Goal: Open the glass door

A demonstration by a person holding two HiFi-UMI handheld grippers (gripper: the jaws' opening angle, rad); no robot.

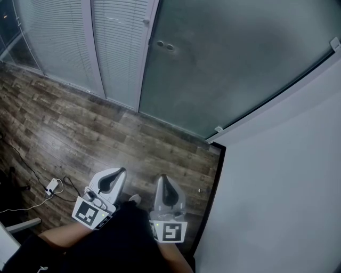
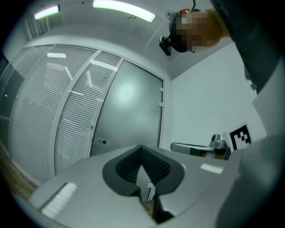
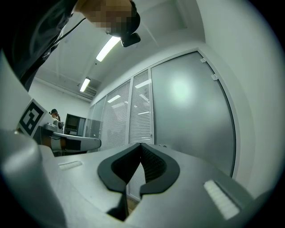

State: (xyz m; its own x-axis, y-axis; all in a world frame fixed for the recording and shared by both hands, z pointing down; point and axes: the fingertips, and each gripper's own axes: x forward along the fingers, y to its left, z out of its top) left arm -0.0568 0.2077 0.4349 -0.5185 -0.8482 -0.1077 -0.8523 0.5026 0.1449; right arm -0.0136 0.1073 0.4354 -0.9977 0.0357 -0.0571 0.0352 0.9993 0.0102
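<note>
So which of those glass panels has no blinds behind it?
The rightmost one, the frosted glass door by the white wall; the panels left of it show slats.

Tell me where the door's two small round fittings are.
Head view, top middle: the two small round fittings sit by the frosted glass door's left edge, beside the slatted white blinds.

Dark wood-plank floor [image 1: 80, 122] spreading across the left and centre, white slatted blinds [image 1: 58, 42] running along the upper left, plain white wall [image 1: 287, 186] filling the lower right, black skirting [image 1: 212, 194] edging it, white power strip [image 1: 51, 186] lying at lower left, ceiling light strip [image 2: 124, 10] glowing overhead
</note>
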